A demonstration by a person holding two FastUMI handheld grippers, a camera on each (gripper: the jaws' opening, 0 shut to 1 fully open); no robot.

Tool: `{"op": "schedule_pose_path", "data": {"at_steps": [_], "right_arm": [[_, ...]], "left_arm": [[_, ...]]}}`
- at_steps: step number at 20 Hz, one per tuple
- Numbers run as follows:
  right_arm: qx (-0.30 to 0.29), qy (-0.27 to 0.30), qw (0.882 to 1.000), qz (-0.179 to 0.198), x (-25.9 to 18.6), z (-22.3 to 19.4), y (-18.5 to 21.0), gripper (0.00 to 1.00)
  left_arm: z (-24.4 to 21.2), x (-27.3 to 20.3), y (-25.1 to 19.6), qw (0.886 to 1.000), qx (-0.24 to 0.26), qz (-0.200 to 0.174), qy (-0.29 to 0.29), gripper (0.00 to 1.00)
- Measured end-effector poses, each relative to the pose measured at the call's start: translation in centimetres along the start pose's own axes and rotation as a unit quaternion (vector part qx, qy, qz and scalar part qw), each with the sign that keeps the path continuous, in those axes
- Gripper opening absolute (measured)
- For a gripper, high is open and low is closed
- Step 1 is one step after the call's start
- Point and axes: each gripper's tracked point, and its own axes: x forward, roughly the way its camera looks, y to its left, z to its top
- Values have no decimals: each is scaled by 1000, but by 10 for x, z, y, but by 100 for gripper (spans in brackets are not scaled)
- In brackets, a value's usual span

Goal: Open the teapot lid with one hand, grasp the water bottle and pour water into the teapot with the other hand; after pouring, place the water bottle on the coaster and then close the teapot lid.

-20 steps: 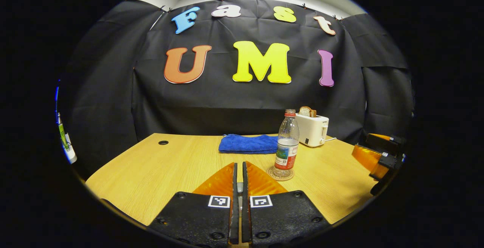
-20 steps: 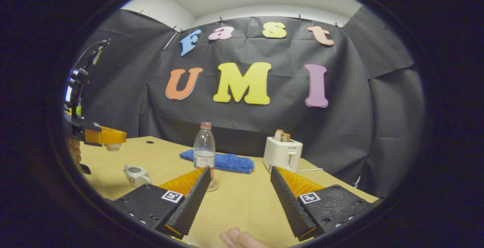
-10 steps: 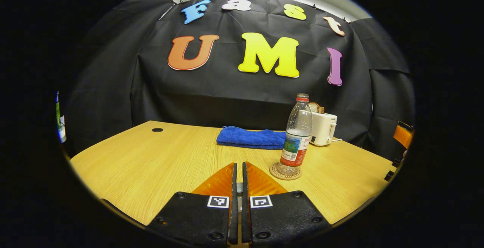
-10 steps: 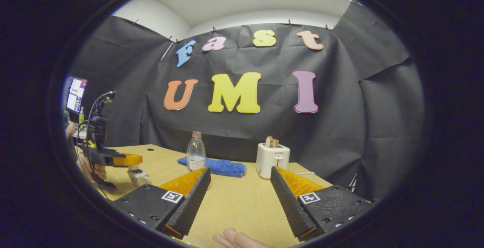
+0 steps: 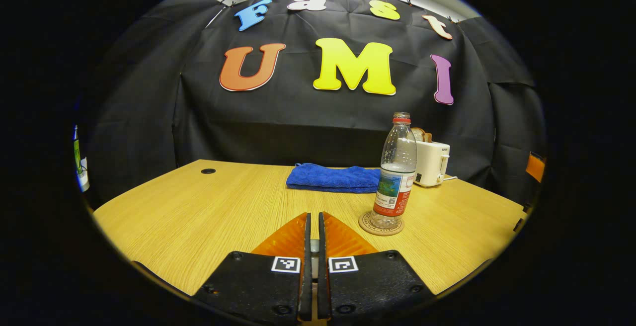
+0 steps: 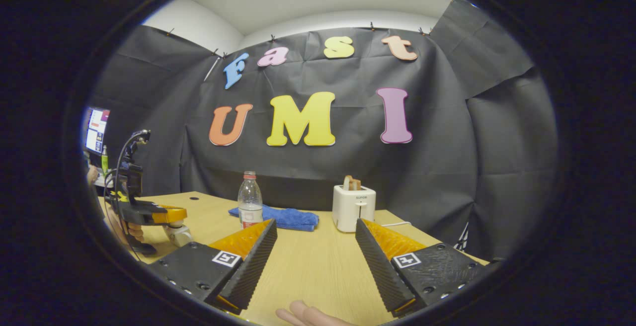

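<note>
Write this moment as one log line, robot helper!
left gripper: shut on lid, over teapot | right gripper: open | water bottle: on coaster

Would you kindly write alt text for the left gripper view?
A water bottle stands upright on a round coaster on a wooden table. Behind it lie a blue towel and a white toaster. The left gripper is shut.

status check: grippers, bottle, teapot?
Left hand-held gripper shut over teapot; lid hidden. Right hand-held gripper open, empty. Water bottle upright on coaster. Nothing obstructing.
</note>
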Motion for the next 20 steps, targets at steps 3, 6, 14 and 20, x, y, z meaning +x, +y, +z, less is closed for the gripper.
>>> {"op": "schedule_pose_path", "data": {"at_steps": [3,6,14,20], "right_arm": [[-2,1,1000,-4,1,-1,0,95],[1,11,1000,-7,2,-7,-2,95],[-1,5,1000,-9,1,-3,-5,95],[-7,-2,1000,-15,-7,11,-8,95]], "left_arm": [[-1,-3,-2,1000,17,10,-2,7],[1,0,-1,1000,13,9,-8,8],[-10,-1,-6,1000,-24,-7,10,9],[16,-18,-24,1000,26,7,-1,67]]}}
